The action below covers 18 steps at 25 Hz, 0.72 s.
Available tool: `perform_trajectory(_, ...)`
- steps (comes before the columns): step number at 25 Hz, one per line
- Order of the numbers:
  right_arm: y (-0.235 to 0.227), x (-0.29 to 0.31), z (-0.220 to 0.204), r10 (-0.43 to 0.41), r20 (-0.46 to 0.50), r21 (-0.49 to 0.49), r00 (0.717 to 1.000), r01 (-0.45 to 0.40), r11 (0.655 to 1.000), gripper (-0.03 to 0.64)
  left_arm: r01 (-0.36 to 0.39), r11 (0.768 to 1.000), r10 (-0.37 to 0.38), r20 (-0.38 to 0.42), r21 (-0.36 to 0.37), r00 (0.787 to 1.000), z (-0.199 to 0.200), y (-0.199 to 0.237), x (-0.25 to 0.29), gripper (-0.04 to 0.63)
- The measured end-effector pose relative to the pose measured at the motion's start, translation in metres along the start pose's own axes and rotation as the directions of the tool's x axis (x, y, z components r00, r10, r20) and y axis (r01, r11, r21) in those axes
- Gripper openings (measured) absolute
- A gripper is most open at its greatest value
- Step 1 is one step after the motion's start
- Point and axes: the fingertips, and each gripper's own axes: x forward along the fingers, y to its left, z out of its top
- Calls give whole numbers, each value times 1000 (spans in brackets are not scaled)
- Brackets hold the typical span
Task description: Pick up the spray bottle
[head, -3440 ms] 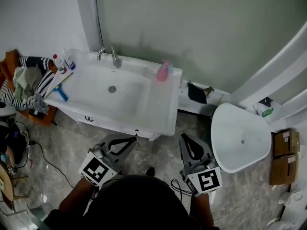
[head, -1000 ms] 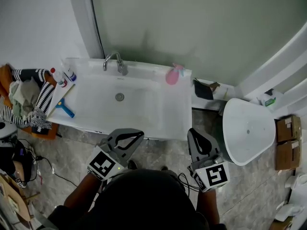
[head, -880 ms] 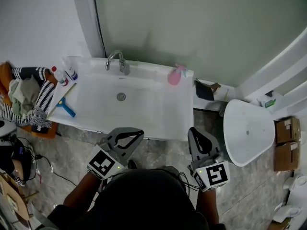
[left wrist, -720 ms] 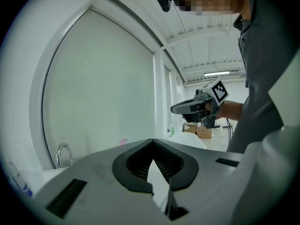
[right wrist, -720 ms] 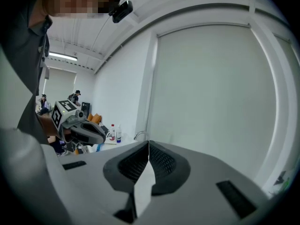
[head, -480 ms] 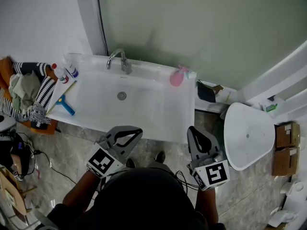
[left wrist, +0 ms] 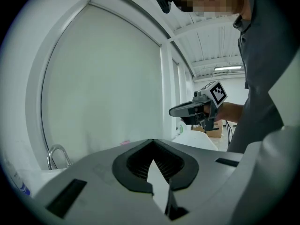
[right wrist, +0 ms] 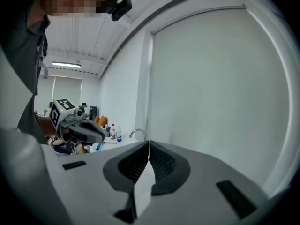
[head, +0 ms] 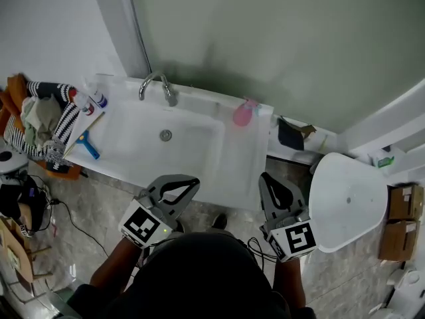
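left gripper (head: 191, 181): nearest thing in the head view. Jaws are pressed together with nothing between them, and the nose sits just over the front rim of the sink (head: 254, 153), a bit left of its middle.
right gripper (head: 264, 177): also clamped closed and empty, its own view shows the tips meeting (right wrist: 148, 142). It's parked at the sink's front right corner, on the same side as the bottle.
what just changed: a few seconds back both grippers were hanging over bare floor, well short of the sink. Now they overlap its front edge, so the person has walked right up to it. The jaws look as closed as before.
sink bowl: no items in the bowl, just the drain (head: 165, 135) in the middle.
faucet (head: 170, 98): on the sink's back rim, left of centre.
spray bottle (head: 243, 113): the pink one, standing upright on the sink's back right corner, same spot as in the earlier shots. Nothing is touching it, and it's still well apart from both grippers.
other bottles (head: 93, 99): a couple on the sink's back left corner, plus a blue-handled tool (head: 86, 145) on its left ledge. Neither is what we're after.
what it means: I'd say the approach is basically done and the reach hasn't started.
next bit: my guess is the right gripper goes, since it's nearer. It'll have to open its jaws first, then cross the bowl to that back right corner.
worry: the bottle is close to the wall behind the sink, so a clumsy nudge could tip it.
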Motion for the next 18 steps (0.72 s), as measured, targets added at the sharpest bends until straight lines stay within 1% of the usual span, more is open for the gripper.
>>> perform_trajectory(6, -41, 5, -11, 60, -1, 1, 998, -60, 998, 9, -42, 999, 42, -26, -15, 999, 4, -6, 42, 4)
perform_trajectory(9, -60, 7, -13, 76, -3, 1, 997, -76, 997, 9, -61, 998, 60, -37, -17, 997, 5, -8, 61, 5)
perform_trajectory(14, -90, 6, -16, 89, 4, 14, 996, -89, 996, 9, -74, 997, 73, -59, -9, 996, 9, -13, 88, 3)
perform_trajectory(18, -108, 0, -23, 95, 13, 27, 995, -95, 995, 9, -70, 997, 71, -75, 14, 995, 14, -19, 107, 4)
